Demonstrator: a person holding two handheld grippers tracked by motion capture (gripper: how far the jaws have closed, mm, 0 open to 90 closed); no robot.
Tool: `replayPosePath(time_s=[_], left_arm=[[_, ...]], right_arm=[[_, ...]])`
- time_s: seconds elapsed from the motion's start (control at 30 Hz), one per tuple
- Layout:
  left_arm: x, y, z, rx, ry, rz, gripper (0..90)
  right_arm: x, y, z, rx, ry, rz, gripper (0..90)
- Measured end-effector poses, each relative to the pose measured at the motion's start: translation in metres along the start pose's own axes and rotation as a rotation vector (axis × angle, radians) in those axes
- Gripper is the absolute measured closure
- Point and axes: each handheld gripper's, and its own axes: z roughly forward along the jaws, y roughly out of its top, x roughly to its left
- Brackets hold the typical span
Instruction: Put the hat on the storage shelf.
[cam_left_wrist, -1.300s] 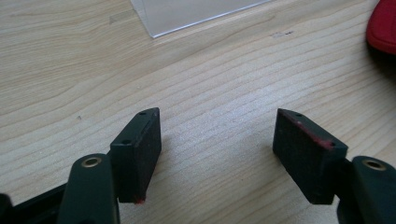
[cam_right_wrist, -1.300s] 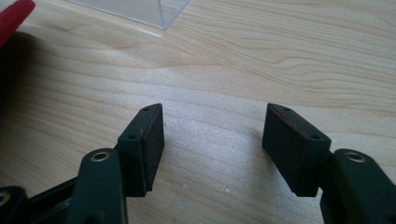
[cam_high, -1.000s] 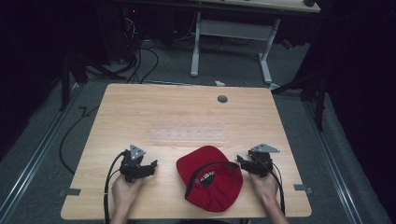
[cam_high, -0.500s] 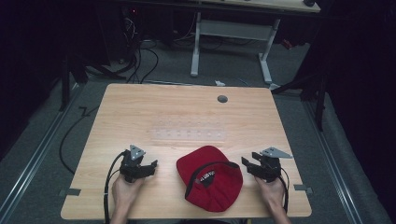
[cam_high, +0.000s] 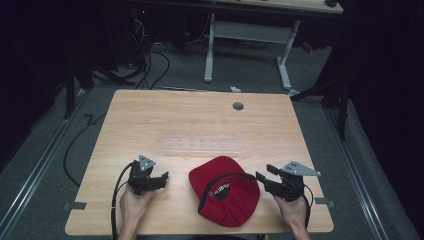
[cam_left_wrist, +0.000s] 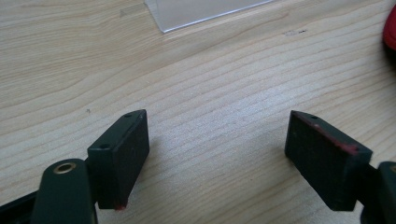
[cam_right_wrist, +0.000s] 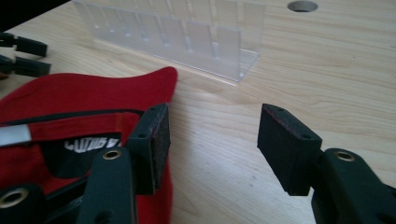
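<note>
Light wood-grain table (cam_high: 150, 115) on a grey floor (cam_high: 45, 150) in a dim room, seen from above; a round cable hole (cam_high: 238, 106) sits near the table's far edge, and a second desk's white legs (cam_high: 210, 50) stand beyond it amid dark cables. A clear plastic rack (cam_high: 201, 144) with a row of slots lies across the middle of the tabletop. A red cap (cam_high: 225, 192) rests upside down near the front edge, its dark inner lining and label facing up, between the two hand-held grippers. Left gripper (cam_high: 162, 180), held in the person's left hand (cam_high: 132, 205), lies low over bare wood to the left of the cap; in the left gripper view its jaws stand wide apart with nothing between them, the rack's corner (cam_left_wrist: 205, 11) visible farther off. Right gripper (cam_high: 260, 181), in the right hand (cam_high: 292, 210), sits just beside the cap's right edge; in the right gripper view its jaws are likewise spread wide and empty, one jaw overlapping the cap's rim (cam_right_wrist: 93, 112), the other over bare wood.
</note>
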Motion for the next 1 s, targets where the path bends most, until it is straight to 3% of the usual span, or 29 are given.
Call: replayPosePath(time_s=[0.43,0.7,1.0], left_arm=[[-0.001,0.000,-0.001,0.001,-0.010,0.004,24.8],[-0.001,0.000,-0.001,0.001,-0.011,0.004,25.0],[-0.001,0.000,-0.001,0.001,-0.009,0.002,24.8]], right_arm=[[0.016,0.006,-0.004,-0.026,0.041,-0.043,43.6],[0.024,0.008,0.006,0.017,0.069,-0.074,42.4],[0.028,0.003,0.033,0.094,0.094,-0.080,40.7]])
